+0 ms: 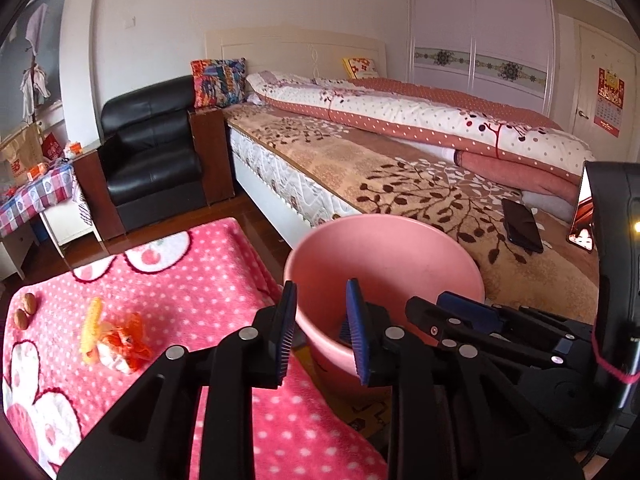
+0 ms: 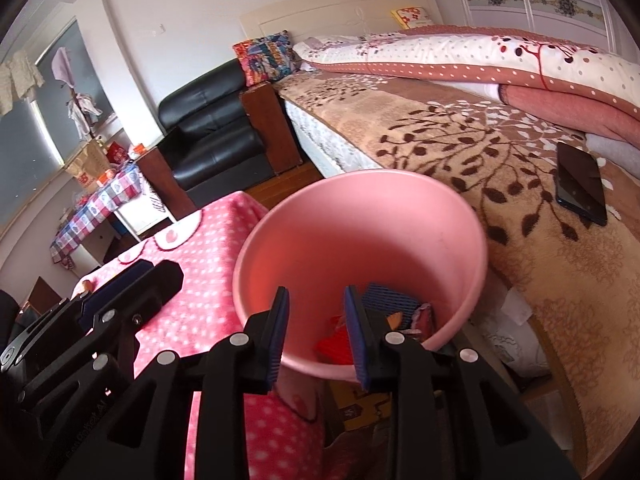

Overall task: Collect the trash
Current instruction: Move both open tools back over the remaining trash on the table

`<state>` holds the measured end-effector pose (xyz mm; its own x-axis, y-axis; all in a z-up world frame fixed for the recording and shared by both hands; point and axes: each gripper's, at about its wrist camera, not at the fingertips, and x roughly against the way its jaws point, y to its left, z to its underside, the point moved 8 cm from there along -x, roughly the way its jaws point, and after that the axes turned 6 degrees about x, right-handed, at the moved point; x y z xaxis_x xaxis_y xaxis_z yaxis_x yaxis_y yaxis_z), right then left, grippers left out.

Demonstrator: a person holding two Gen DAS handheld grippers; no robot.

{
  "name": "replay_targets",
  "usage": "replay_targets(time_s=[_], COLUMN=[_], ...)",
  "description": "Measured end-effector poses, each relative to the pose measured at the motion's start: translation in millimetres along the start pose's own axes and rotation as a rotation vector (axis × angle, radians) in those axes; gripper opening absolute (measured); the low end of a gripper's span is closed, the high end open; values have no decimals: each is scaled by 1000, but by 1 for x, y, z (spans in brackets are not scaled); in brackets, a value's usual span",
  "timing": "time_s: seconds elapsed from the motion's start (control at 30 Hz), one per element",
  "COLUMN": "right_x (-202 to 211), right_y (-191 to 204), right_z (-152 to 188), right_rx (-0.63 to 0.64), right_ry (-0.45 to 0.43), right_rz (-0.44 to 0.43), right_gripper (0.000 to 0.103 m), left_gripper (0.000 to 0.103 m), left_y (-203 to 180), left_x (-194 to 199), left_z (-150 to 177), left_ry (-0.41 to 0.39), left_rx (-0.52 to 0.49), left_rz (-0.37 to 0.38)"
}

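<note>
- A pink bucket is seen at the centre of the right wrist view and at lower centre of the left wrist view, standing between a pink polka-dot blanket and a bed.
- Inside the bucket, at its bottom, collected trash is visible: a red piece, a dark blue ridged piece and a small wrapper beside them.
- More trash, an orange and yellow wrapper, is left lying on the pink polka-dot blanket at the lower left of the left wrist view; two walnuts are seen near the blanket's far left edge.
- The right gripper is held over the bucket's near rim, its blue-padded fingers parted with nothing between them.
- The left gripper is held at the bucket's left rim, fingers likewise released and empty; the rim is seen through the gap.
- Each gripper is shown in the other's view: the right one at the lower right of the left wrist view, the left one at the lower left of the right wrist view.
- A dark phone is laid flat on the bed's brown leaf-patterned cover, at right.
- A black leather armchair is set beyond the blanket, at upper left.
</note>
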<state>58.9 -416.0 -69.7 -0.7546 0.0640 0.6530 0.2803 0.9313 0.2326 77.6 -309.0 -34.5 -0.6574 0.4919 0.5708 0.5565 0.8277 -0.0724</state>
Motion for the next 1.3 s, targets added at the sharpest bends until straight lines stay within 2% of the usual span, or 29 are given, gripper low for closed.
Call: replay_targets(time_s=[0.37, 0.77, 0.9, 1.07, 1.3], right_x=[-1, -28, -38, -54, -84], right_y=[56, 148, 178, 208, 249], right_z=[3, 17, 20, 22, 31], right_rx=[36, 165, 199, 230, 273], right_ry=[-4, 63, 85, 112, 173], right_rz=[-70, -166, -201, -233, -280], right_gripper=[28, 32, 42, 46, 49], left_gripper=[26, 26, 26, 26, 26], left_y=[48, 144, 180, 231, 270], left_x=[29, 47, 52, 64, 65], left_z=[-1, 9, 13, 22, 38], left_ry=[-47, -49, -54, -61, -33], left_rx=[51, 145, 185, 225, 189], left_rz=[-48, -146, -190, -262, -300])
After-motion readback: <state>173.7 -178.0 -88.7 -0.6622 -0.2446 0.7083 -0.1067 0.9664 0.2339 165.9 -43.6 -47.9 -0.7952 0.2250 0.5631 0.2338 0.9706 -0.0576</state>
